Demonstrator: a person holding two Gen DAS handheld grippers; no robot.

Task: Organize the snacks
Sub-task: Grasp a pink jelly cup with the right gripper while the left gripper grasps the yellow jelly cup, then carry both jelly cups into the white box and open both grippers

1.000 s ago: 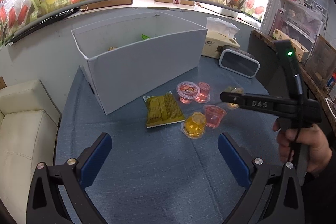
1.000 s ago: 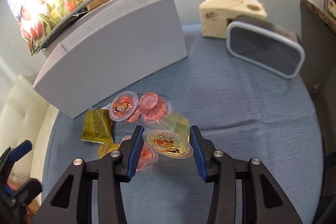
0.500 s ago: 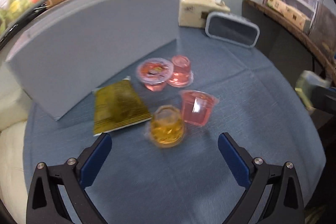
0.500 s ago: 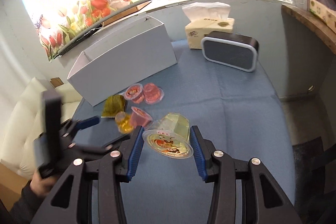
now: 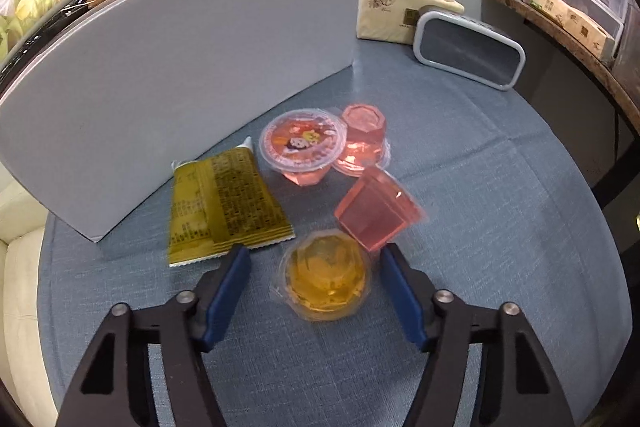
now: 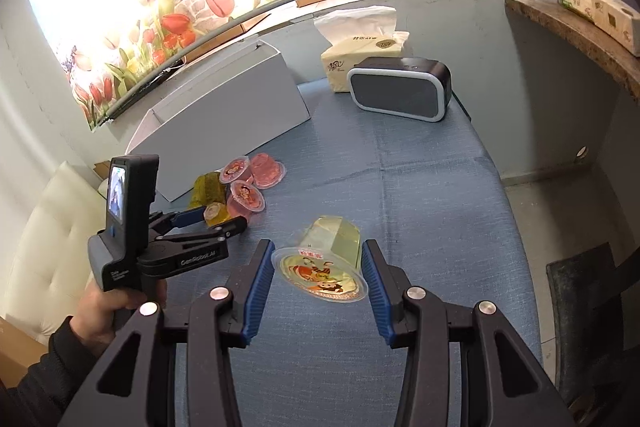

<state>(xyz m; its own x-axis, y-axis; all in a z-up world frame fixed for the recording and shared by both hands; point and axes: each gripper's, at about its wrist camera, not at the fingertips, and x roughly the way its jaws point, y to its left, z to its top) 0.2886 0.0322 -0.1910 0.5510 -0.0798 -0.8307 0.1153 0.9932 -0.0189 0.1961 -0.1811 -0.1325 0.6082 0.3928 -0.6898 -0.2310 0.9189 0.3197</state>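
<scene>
An orange jelly cup [image 5: 326,277] stands upturned on the blue tablecloth [image 5: 480,227] between the blue fingers [image 5: 230,283] of my left gripper [image 5: 316,255]. Its jaws are closing, with gaps still showing beside the cup. A pink jelly cup [image 5: 376,211] leans tilted against the right fingertip. Behind lie a lidded pink cup [image 5: 302,143], an upturned pink cup [image 5: 364,131] and a yellow-green snack packet [image 5: 224,203]. My right gripper [image 6: 318,247] is shut on a pale yellow jelly cup [image 6: 324,259], held above the table. The left gripper [image 6: 220,219] shows there too.
A grey open-top box [image 5: 180,79] stands just behind the snacks. A tissue box [image 5: 396,11] and a dark speaker [image 5: 468,51] sit at the back right. A white sofa [image 6: 48,247] borders the table's left edge, a wooden shelf [image 6: 580,27] the right.
My left gripper dropped toward the cups and its wide jaws narrowed around the orange cup; the nearby pink cup tipped. My right gripper rose and drew back with the yellow cup.
</scene>
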